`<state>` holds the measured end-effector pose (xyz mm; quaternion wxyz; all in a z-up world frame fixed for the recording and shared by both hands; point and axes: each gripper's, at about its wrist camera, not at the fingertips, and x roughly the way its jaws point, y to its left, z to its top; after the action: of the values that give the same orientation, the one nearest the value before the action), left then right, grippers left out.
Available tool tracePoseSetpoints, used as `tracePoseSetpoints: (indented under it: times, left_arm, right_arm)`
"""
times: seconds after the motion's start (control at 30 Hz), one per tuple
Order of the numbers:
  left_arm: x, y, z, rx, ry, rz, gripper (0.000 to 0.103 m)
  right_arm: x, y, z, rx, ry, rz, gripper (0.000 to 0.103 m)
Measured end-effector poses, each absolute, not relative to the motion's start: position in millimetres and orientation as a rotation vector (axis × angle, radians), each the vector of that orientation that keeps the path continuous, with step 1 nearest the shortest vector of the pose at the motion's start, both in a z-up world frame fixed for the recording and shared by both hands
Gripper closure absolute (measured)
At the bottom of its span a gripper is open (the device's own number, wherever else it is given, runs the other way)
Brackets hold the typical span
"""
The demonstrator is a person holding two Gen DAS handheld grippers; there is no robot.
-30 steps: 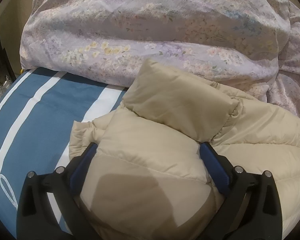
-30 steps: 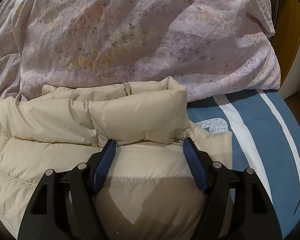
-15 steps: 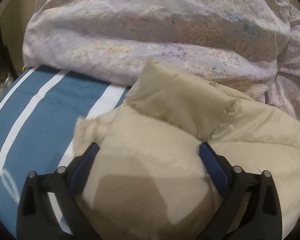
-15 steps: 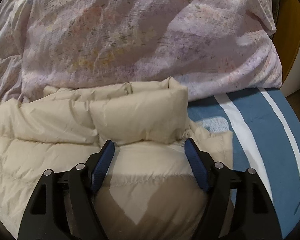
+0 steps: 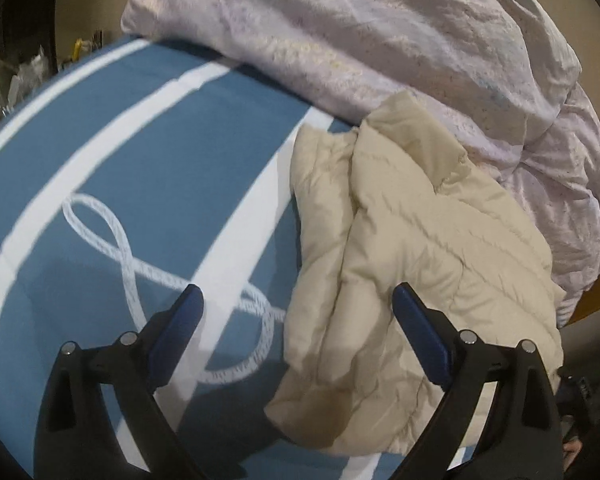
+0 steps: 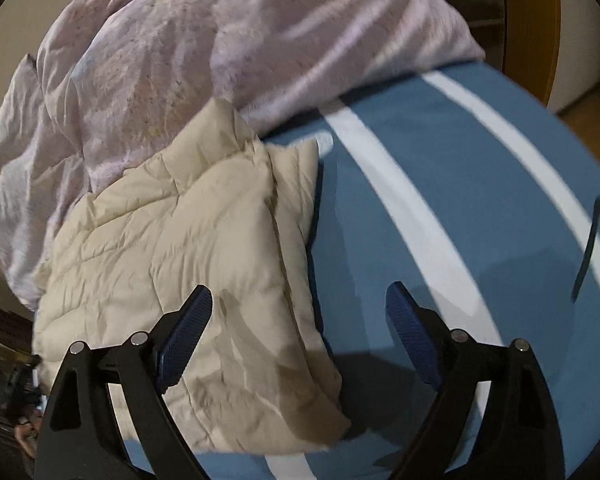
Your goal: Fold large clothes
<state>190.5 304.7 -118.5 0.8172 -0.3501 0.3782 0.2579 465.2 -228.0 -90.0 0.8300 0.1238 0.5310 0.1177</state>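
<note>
Both tools have pulled up and away from the coat they were pressed against a second ago. The left hand-held gripper (image 5: 296, 312) hangs with its fingers spread wide and empty, the cream puffer jacket (image 5: 412, 248) now ahead and to its right. The right hand-held gripper (image 6: 300, 312) is just as open and empty, the jacket (image 6: 188, 264) ahead to its left. The jacket lies as a compact folded bundle on the blue striped bed cover (image 5: 140, 152), its far end touching the heaped lilac duvet (image 5: 380, 40). I'd judge this fold finished and released.
</note>
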Motion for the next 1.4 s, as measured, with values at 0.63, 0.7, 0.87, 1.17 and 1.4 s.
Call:
tracePoseSetpoints:
  times: [0.63,0.7,0.87,1.17,1.4]
  left_arm:
    - [194,270,-128,-0.879,0.727,0.443,0.054]
    - [191,272,-131,-0.932,0.700,0.415,0.068]
    - [180,274,-119,-0.939,0.651,0.382,0.085]
    - [115,291,-89,-0.924,0.582,0.376,0.086]
    - [60,308,-95,-0.951,0.576,0.403,0.086]
  right_arm:
    - [449,-217,-120,0.491,1.192,0.506,0.063]
    - [448,-222,-125,0.586,1.195,0.544,0.075]
    - [438,-223,-119,0.707,1.175,0.623,0.085]
    - [390,-202,-89,0.659,1.166,0.749,0.087]
    - [348,-184,-95,0.631,1.202,0.797,0.087]
